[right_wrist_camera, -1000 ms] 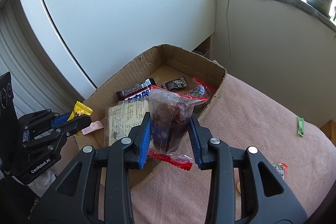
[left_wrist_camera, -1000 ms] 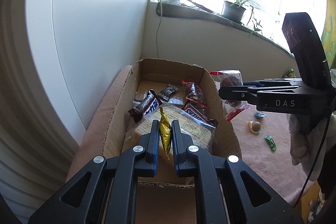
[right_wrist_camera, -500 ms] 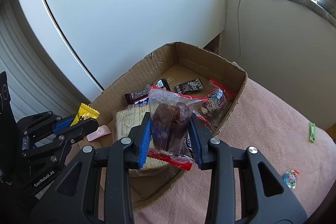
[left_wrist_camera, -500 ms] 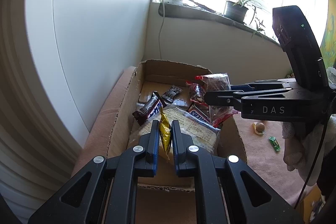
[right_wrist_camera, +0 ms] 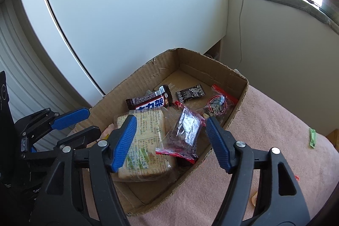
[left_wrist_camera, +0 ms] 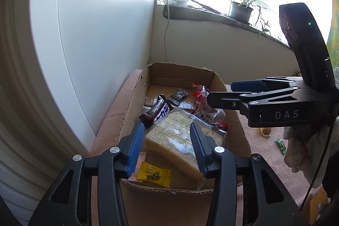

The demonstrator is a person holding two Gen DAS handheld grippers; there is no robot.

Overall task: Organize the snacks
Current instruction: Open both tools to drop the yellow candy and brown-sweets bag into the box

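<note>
A cardboard box [left_wrist_camera: 239, 130] [right_wrist_camera: 239, 103] on a pink cloth holds several snacks: a large bread pack [left_wrist_camera: 175, 137] [right_wrist_camera: 146, 141], a dark chocolate bar [left_wrist_camera: 156, 110] [right_wrist_camera: 148, 102], a small black packet [right_wrist_camera: 190, 93]. My left gripper [left_wrist_camera: 167, 145] is open above the box's near end; a yellow candy [left_wrist_camera: 153, 174] lies in the box below it. My right gripper [right_wrist_camera: 169, 141] is open over the box; a clear red-edged bag with a dark cake [right_wrist_camera: 184, 135] lies in the box under it.
A white cabinet wall [right_wrist_camera: 127, 14] stands right behind the box. A windowsill with a potted plant [left_wrist_camera: 241, 10] runs along the back. A green candy [right_wrist_camera: 312, 137] [left_wrist_camera: 280, 144] and another small sweet [left_wrist_camera: 264, 130] lie on the pink cloth to the right of the box.
Both grippers have opened. The yellow candy dropped from the left gripper into the box; the dark cake bag dropped from the right gripper into the box.
</note>
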